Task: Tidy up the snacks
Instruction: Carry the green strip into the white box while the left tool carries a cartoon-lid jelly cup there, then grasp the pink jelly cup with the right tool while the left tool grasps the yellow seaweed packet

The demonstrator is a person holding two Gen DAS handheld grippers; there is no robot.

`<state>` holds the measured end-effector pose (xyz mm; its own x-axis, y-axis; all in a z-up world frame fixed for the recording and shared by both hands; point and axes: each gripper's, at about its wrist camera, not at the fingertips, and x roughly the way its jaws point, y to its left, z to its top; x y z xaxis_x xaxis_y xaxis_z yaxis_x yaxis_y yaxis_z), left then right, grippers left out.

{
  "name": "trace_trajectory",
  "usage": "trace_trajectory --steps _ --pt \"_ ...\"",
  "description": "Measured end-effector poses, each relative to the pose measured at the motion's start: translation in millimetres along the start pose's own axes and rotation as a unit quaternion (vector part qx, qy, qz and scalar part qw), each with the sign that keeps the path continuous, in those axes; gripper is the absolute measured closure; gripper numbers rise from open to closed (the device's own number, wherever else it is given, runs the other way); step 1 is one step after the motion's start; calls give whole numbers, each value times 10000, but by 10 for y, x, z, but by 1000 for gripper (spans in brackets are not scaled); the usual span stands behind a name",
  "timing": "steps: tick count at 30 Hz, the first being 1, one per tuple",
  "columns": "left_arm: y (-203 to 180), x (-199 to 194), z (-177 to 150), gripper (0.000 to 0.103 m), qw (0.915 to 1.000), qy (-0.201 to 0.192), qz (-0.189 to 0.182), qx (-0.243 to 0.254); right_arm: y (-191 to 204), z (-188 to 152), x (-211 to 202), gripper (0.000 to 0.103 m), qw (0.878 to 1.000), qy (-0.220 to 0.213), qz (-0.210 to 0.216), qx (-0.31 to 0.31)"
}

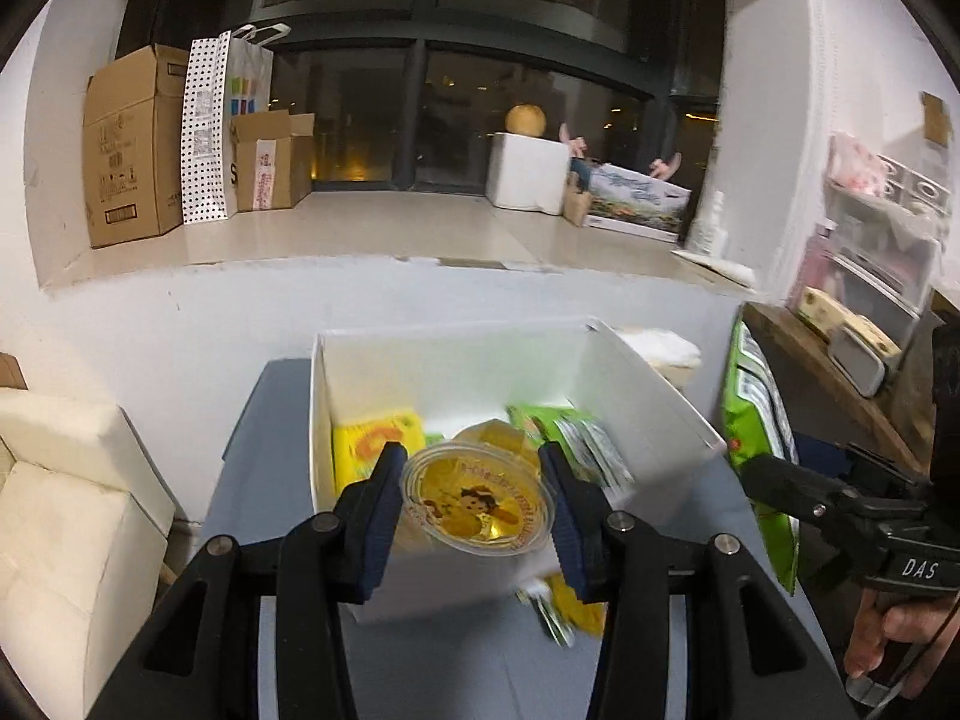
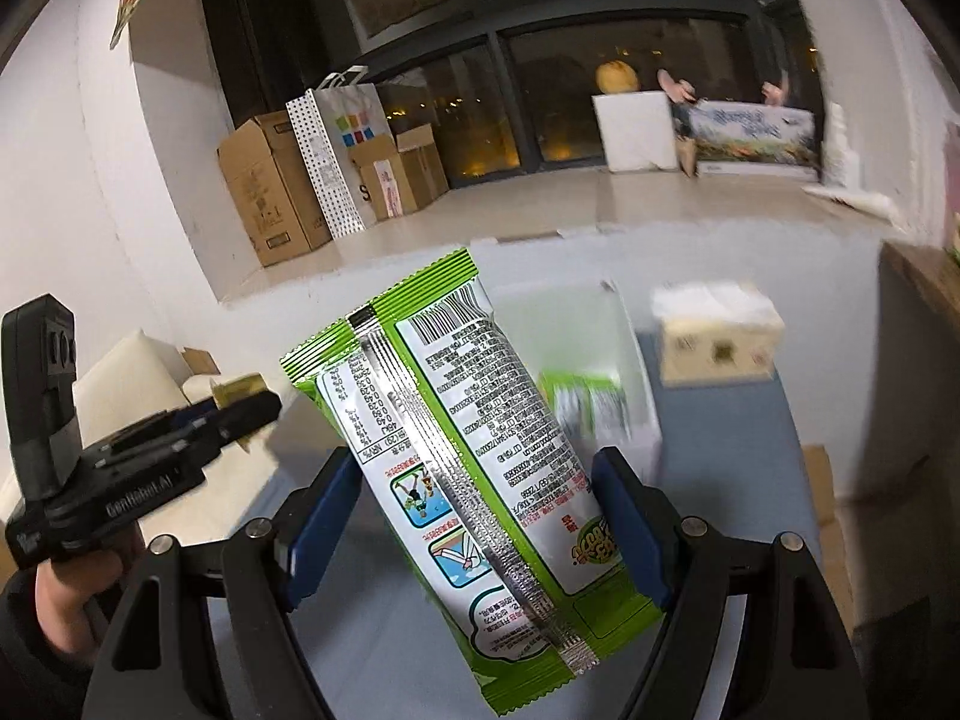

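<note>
My left gripper [image 1: 474, 480] is shut on a yellow jelly cup [image 1: 477, 507] with a cartoon lid, held over the near edge of a white box [image 1: 648, 402]. The box holds a yellow packet [image 1: 366, 441] and green packets [image 1: 570, 432]. More packets [image 1: 564, 606] lie on the blue-grey table in front of the box. My right gripper [image 2: 480, 498] is shut on a green and white snack bag [image 2: 474, 456], held upright above the table, right of the box. That bag shows in the left wrist view [image 1: 756, 438] too. The left gripper [image 2: 240, 411] with the cup shows at the left.
A tissue pack [image 2: 717, 333] stands on the table behind the box. A cream sofa [image 1: 66, 516] is at the left. A wooden shelf [image 1: 840, 372] with items is at the right. Cardboard boxes [image 1: 138, 144] and a paper bag stand on the window ledge.
</note>
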<state>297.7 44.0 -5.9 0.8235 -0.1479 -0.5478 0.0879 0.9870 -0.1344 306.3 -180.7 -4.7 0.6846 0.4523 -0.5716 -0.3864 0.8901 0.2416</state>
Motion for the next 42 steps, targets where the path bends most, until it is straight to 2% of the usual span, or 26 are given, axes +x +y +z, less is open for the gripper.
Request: trace_trajectory --steps 5,9,12,14,15,16,18,24,32,37,42 --pt "102 435 206 54 9994 231 265 77 -22 306 467 20 9996 175 -229 -5" --pt "136 665 214 54 9983 336 420 219 -110 413 749 20 9987 299 -412 -22" --pt "224 790 188 53 9981 427 442 100 -201 448 867 19 9985 330 -426 48" --pt "291 867 160 35 9970 601 478 -53 -233 456 941 14 9987 410 -309 77" --pt "304 875 143 14 9969 614 481 -79 -237 459 983 13 9983 501 -274 92" --pt "316 856 129 2 9972 562 477 -84 -242 453 996 12 9980 547 -314 108" --pt "317 800 116 1 9976 474 497 -44 -267 424 966 0 9980 482 -361 194" --pt "274 601 96 0 9976 430 534 53 -253 369 668 0 9989 213 -236 344" --pt "120 89 -61 0 9985 266 444 189 -24 157 -8 0 9999 -145 -79 -42" --pt "77 -294 -375 0 9992 226 318 99 88 -239 -311 0 9993 -59 -27 -367" --pt "59 -580 -845 0 9992 357 176 -101 32 -775 -309 0 9987 335 -98 -366"
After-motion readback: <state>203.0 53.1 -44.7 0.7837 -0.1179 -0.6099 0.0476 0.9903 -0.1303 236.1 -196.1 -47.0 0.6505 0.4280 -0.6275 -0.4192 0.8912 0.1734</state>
